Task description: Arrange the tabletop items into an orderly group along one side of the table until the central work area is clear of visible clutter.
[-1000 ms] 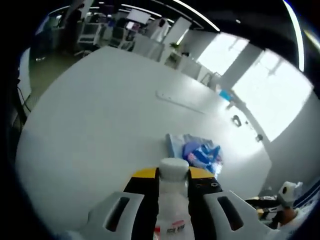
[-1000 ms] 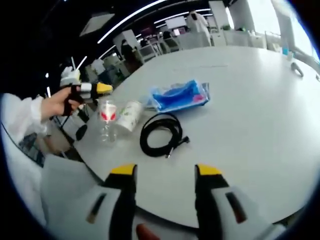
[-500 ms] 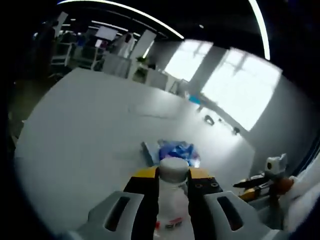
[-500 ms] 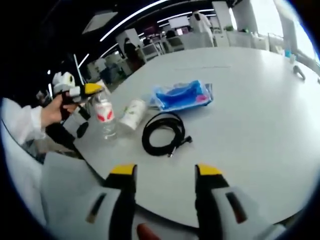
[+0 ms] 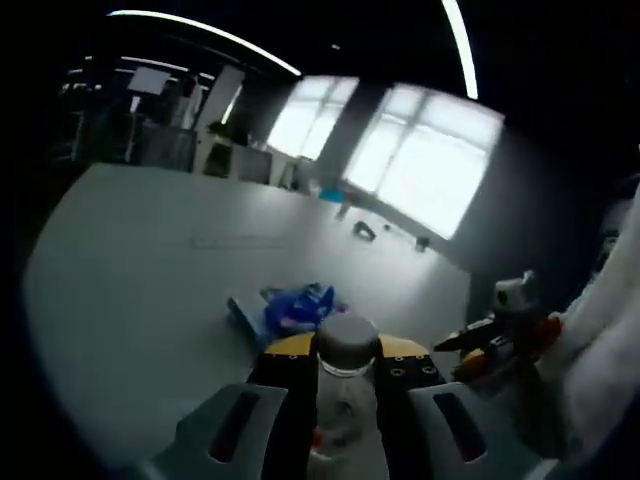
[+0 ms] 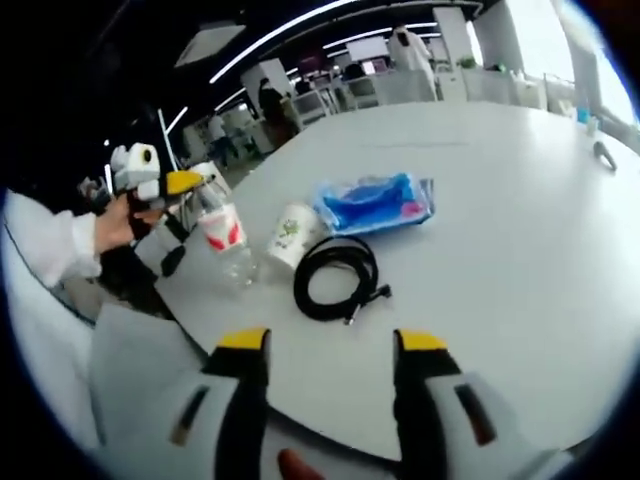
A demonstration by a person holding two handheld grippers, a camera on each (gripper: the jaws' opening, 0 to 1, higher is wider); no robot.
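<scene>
Clear plastic bottle (image 5: 345, 400) sits clamped between the left gripper's (image 5: 343, 372) jaws — at the table's (image 6: 520, 220) near left edge. Right gripper (image 6: 330, 345) hangs open; beyond lie a black cable (image 6: 338, 280), paper cup (image 6: 291, 232), blue pouch (image 6: 375, 203).

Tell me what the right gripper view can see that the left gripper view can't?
The right gripper view alone shows the coiled black cable and the paper cup lying on its side. The left gripper view alone shows the bottle's cap close up between its claw's jaws, and the bright windows. Both share the white table, the blue packet, and the clear bottle held by the left claw.
</scene>
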